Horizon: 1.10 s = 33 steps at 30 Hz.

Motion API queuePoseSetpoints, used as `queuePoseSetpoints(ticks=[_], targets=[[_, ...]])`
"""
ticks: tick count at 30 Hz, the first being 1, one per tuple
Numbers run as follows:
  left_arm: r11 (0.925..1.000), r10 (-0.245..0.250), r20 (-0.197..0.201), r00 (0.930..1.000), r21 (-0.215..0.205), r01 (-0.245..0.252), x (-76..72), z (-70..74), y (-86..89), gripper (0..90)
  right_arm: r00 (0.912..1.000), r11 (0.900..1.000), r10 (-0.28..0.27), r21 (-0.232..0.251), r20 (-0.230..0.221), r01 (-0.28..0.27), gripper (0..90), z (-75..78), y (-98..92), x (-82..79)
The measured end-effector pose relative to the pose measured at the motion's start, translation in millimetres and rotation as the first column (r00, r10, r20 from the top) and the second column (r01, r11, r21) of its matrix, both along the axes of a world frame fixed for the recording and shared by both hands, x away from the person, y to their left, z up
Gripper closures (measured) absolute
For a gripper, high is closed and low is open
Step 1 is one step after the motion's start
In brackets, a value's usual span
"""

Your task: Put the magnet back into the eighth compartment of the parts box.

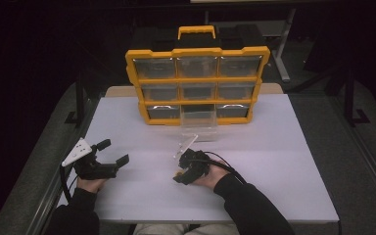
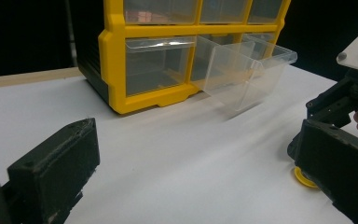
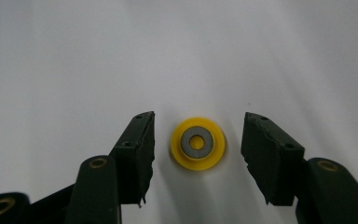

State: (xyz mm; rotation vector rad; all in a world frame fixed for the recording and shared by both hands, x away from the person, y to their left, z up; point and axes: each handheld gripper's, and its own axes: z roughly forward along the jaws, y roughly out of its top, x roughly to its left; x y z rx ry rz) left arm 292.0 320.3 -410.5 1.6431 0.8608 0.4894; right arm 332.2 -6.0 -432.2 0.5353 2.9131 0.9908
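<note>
High view, right tongs [image 1: 180, 172]: pointed down at the table, held in the person's right hand; the yellow disc under them is too small to make out here.
High view, left tongs [image 1: 113, 152]: jaws spread wide with nothing between them, resting on the table well to the left of the right tongs.
High view, surroundings: a yellow drawer cabinet [image 1: 197, 84] stands beyond both tongs; its bottom middle clear drawer [image 1: 198, 119] is pulled out toward the right tongs.
High view, surface: white table [image 1: 274, 166], dark room around it.

Left gripper view, left tongs [image 2: 205, 186]: jaws wide apart, one at each lower corner, bare table between them.
Left gripper view, disc [image 2: 302, 178]: yellow, flat on the table, partly covered by the body of the right tongs on the right.
Left gripper view, obstacles: none between these tongs and the cabinet [image 2: 116, 56]; the clear drawer [image 2: 242, 70] juts out ahead and to the right.

Right gripper view, right tongs [image 3: 198, 154]: jaws partly open, not touching anything.
Right gripper view, disc [image 3: 197, 143]: a yellow ring with a grey washer-like centre, lying flat midway between the two jaws, a small gap on each side.
Right gripper view, surface: plain white table [image 3: 177, 51] ahead of the tongs.
</note>
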Motion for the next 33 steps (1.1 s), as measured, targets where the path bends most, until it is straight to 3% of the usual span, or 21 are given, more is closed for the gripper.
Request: queuePoseSetpoints(ticks=[7, 14, 20, 33], targets=[[1.0, -0.003, -0.001, 1.0, -0.002, 0.003, 0.1, -0.1, 0.2, 0.0, 1.0, 1.0, 0.003, -0.007, -0.004, -0.003, 46.9, -3.1, 2.8, -0.4], [1.0, -0.003, 0.0, 1.0, -0.003, 0.003, -0.1, 0.1, 0.2, 0.0, 0.9987, 0.999, -0.003, -0.034, 0.05, 0.004, 59.8, -4.7, 6.0, -4.8], [1.0, -0.004, -0.003, 1.0, -0.004, 0.004, 0.0, 0.1, 0.0, 0.0, 0.9975, 0.999, -0.018, -0.05, 0.069, 0.022, 61.4, -3.3, 5.8, -7.1], [1.0, -0.003, -0.003, 1.0, -0.003, 0.003, -0.3, 0.1, -0.7, 0.0, 0.9948, 0.994, -0.093, 0.055, 0.042, 0.091, 61.4, 16.8, -9.3, -4.6]])
